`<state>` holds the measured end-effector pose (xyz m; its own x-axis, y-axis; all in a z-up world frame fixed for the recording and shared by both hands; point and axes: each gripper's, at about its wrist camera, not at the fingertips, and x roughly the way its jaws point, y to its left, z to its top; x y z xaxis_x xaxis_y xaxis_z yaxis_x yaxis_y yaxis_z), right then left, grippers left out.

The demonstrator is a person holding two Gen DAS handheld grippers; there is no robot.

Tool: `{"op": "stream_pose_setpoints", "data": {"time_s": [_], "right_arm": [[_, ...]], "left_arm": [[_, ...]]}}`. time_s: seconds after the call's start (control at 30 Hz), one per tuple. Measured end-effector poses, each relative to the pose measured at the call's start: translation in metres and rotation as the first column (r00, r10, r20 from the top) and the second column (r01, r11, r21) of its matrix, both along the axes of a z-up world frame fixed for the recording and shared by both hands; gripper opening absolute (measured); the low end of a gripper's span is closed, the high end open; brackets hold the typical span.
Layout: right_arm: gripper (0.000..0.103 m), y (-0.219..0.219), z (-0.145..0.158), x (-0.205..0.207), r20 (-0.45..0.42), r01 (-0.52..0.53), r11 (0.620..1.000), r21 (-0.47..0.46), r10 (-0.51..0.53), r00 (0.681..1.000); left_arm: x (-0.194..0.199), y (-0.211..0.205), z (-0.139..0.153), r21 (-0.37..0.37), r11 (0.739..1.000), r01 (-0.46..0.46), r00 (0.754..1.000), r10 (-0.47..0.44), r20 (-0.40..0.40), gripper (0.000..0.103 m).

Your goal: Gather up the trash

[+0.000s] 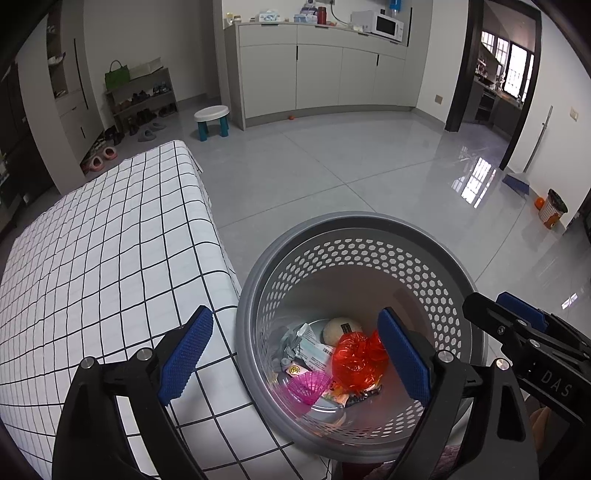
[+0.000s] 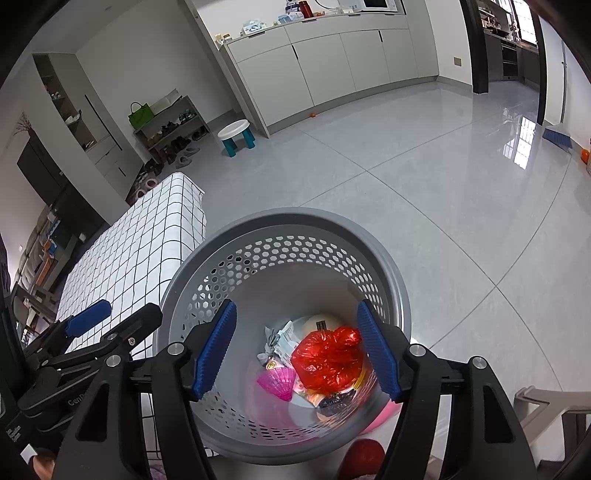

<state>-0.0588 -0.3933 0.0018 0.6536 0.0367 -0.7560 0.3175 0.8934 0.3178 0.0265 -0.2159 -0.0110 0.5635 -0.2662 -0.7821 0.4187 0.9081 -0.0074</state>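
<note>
Holding trash, grey basket [image 2: 391,280] contains red bag [image 2: 327,360]

"DAS" on right gripper [image 1: 524,325]; "Gen" on left gripper [image 2: 96,325].

A checked tablecloth [image 1: 99,240], small white stool [image 1: 211,121], shoe rack [image 1: 142,101], microwave [image 1: 386,25] and broom [image 1: 517,182] stand around.

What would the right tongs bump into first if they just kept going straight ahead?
Probably the red plastic bag lying on top of the trash in the grey basket. The right tongs are open, empty and aimed into it, though depth is hard to judge.
</note>
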Motion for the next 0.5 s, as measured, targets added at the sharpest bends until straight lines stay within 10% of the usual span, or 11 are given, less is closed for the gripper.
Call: {"op": "stream_pose_setpoints", "data": {"time_s": [0.5], "right_arm": [[0.069,-0.0002,-0.0006,-0.0003,0.001,-0.001,1.000,0.000,0.001,1.000]], "left_arm": [[-0.0016,0.0009,0.0017,0.017,1.000,-0.008,1.000,0.008,0.013,0.095]]}}
